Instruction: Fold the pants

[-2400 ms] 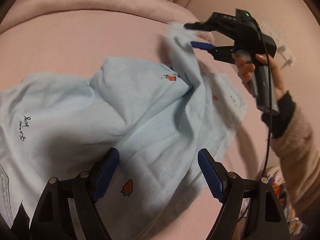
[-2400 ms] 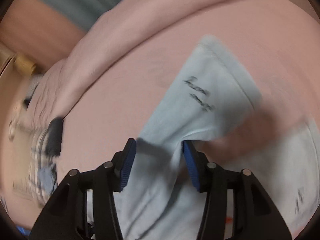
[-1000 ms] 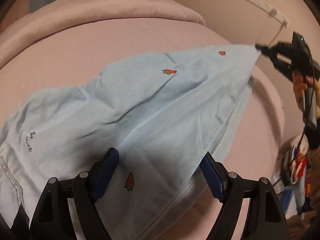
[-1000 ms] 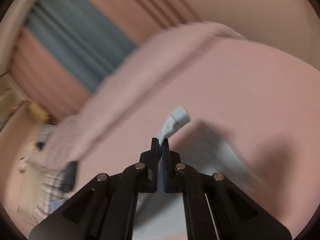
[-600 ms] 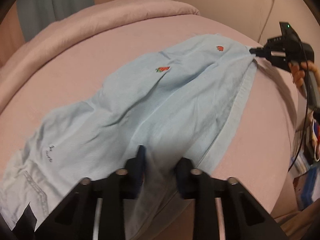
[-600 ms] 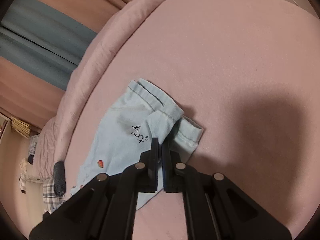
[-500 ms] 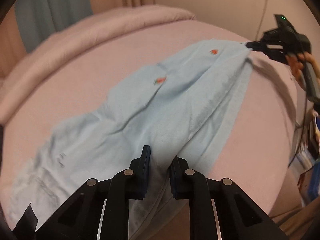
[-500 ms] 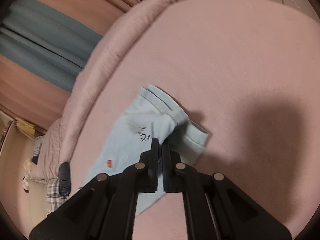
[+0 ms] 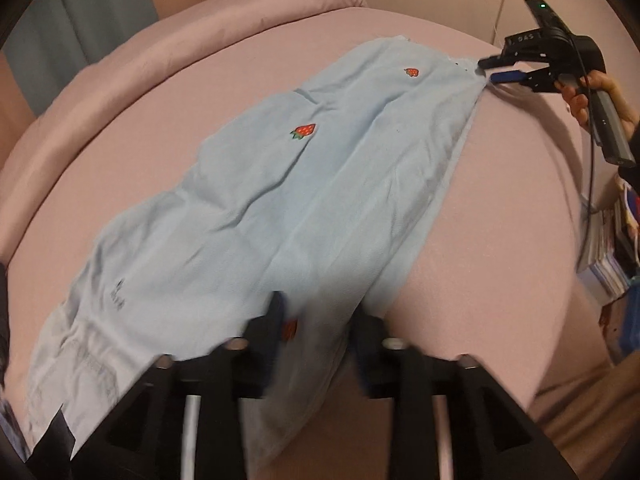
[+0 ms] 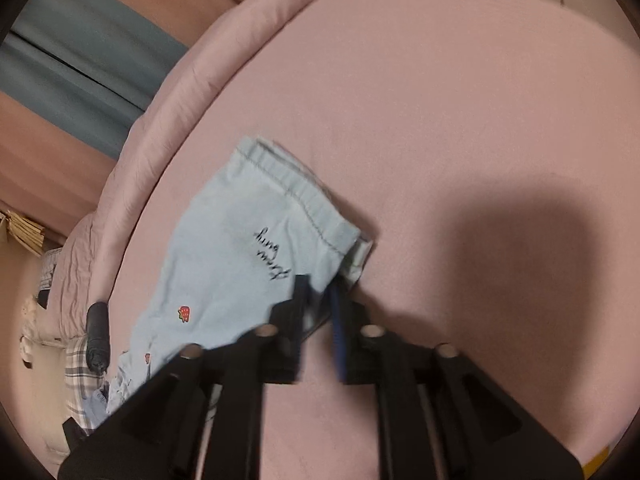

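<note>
1. Left wrist view: the left hand-held gripper [image 9: 318, 320], jaws just opening, straddles the pants [image 9: 280, 200] on the bed [image 9: 500, 240], gripping nothing.
2. The right hand-held gripper [image 10: 318, 312], jaws also just parting, frees the hem; withdraw both without dragging cloth.

Each wrist camera looked steeply down, close over the pants [image 9: 304, 200] [image 10: 224, 280], from opposite ends; both shared them.

A home bedroom: a pink-sheeted bed [image 9: 500, 200] with a rolled duvet [image 9: 168, 52] along its far edge, curtains [image 10: 72, 64] behind, and stacked books [image 9: 608, 256] beside it.
</note>
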The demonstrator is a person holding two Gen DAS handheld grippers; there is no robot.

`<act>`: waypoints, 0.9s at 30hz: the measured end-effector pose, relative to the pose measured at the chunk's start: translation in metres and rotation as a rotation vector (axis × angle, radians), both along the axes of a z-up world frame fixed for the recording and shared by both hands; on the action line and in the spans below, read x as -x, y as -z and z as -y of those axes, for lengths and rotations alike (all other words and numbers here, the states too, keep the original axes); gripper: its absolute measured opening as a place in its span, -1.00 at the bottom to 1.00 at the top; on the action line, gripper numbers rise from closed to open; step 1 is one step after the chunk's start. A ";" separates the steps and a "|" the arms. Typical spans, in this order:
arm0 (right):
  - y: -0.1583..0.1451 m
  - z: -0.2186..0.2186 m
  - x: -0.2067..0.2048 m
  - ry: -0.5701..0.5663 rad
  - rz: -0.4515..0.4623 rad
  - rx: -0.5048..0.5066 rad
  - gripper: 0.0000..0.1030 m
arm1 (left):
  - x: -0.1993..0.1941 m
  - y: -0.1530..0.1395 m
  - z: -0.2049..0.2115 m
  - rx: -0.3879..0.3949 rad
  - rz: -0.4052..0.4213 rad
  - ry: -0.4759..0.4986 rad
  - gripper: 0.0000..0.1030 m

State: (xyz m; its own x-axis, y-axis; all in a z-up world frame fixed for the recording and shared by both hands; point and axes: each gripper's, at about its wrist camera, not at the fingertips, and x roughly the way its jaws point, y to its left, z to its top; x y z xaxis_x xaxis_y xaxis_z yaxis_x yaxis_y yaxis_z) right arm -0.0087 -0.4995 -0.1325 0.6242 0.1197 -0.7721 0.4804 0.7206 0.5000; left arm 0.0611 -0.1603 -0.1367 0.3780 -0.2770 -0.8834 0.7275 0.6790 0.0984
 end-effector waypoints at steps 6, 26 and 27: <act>-0.046 0.000 0.006 -0.010 0.083 0.192 -0.26 | 0.012 -0.038 -0.025 0.214 -0.055 -0.009 0.27; -0.006 0.009 -0.138 -0.072 -0.136 0.375 -0.41 | -0.033 -0.001 -0.097 0.175 -0.096 -0.331 0.27; -0.014 0.003 -0.140 -0.090 -0.141 0.416 -0.30 | -0.028 -0.009 -0.114 0.192 -0.077 -0.360 0.27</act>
